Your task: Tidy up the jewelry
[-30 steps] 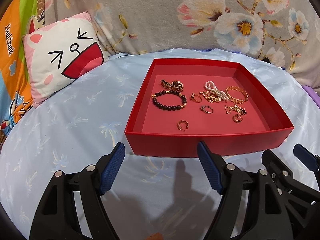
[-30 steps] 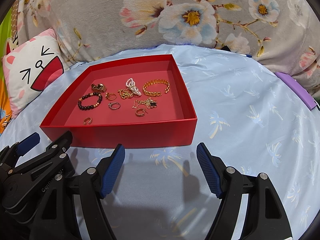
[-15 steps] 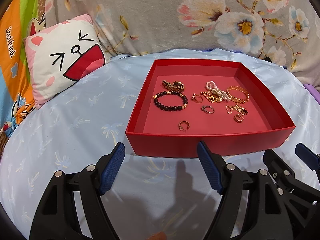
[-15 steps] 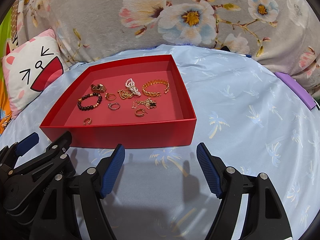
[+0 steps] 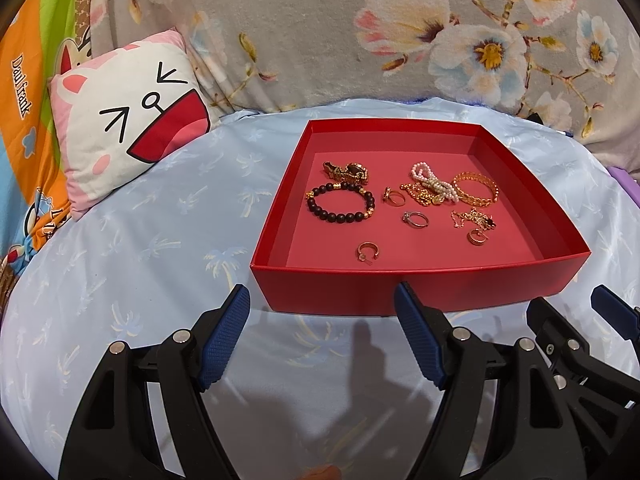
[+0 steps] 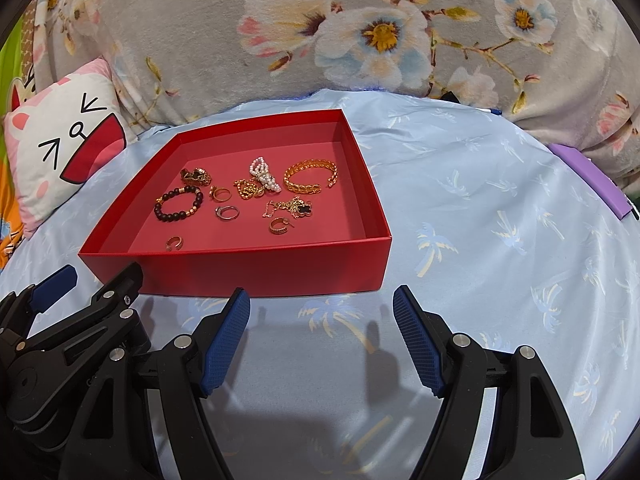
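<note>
Jewelry (image 5: 408, 200) gathered loose in red tray (image 5: 416, 290) on blue sheet (image 5: 160, 248), unsorted or freshly collected; left gripper (image 5: 322, 340) and right gripper (image 6: 322, 340) near, jaws apart, empty.

Both claws look alike — matte black plastic arms with triangular cut-outs, held together by round silver screws. The left claw (image 5: 322, 340) carries two dark blue fingers (image 5: 224, 340) with a fine cross-hatched grip texture; the right claw (image 6: 322, 340) has the same blue fingers (image 6: 418, 344) — and faint raised lettering shows on one black arm.
</note>
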Motion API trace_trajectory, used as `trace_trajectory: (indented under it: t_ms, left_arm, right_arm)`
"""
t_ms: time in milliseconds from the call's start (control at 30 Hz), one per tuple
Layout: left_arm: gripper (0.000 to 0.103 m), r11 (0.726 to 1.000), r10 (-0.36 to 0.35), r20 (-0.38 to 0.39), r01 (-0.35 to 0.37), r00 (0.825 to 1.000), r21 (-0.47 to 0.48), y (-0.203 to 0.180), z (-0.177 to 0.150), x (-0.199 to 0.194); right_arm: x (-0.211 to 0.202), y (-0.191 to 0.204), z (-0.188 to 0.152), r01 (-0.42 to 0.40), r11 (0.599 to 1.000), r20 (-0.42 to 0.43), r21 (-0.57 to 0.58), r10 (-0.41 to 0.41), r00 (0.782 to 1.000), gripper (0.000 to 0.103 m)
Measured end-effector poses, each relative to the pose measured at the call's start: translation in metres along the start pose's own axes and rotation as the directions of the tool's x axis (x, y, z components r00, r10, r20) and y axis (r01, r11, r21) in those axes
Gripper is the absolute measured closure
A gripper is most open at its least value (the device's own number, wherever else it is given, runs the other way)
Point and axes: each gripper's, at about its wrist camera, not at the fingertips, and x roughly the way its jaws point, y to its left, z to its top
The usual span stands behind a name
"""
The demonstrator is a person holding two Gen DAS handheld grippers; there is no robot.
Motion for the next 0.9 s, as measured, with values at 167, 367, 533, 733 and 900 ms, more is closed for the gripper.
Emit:
trace_trajectory:
  t_ms: [167, 367, 533, 733, 900]
  left_arm:
    - [0.032, 1.000, 0.004, 0.000, -0.004, 1.000, 0.005, 0.0008, 0.0010, -0.0001]
    - [0.032, 1.000, 0.003, 0.000, -0.003, 1.000, 0.006, 0.0004, 0.0010, 0.0000]
    - [0.032, 1.000, 0.009, 0.001, -0.009, 1.000, 0.007, 0.0014, 0.0016, 0.0002]
    - [0.032, 1.000, 0.008, 0.003, -0.008, 1.000, 0.006, 0.0020, 0.0016, -0.0005]
    - [0.032, 1.000, 0.010, 0.003, -0.010, 1.000, 0.008, 0.0010, 0.0014, -0.0004]
  right_arm:
    - [0.0000, -0.0003, 0.0002, 0.000, 1.000, 0.000, 0.000, 0.000, 1.000, 0.030]
    - [0.0001, -0.0001, 0.0003, 0.004, 1.000, -0.001, 0.001, -0.004, 1.000, 0.030]
    - [-0.0001, 0.0004, 0.0003, 0.004, 1.000, -0.002, 0.001, -0.004, 1.000, 0.030]
    - [-0.0001, 0.0000, 0.0000, 0.002, 1.000, 0.000, 0.000, -0.002, 1.000, 0.030]
    - [-0.0006, -0.0007, 0.0002, 0.005, 1.000, 0.000, 0.000, -0.005, 1.000, 0.030]
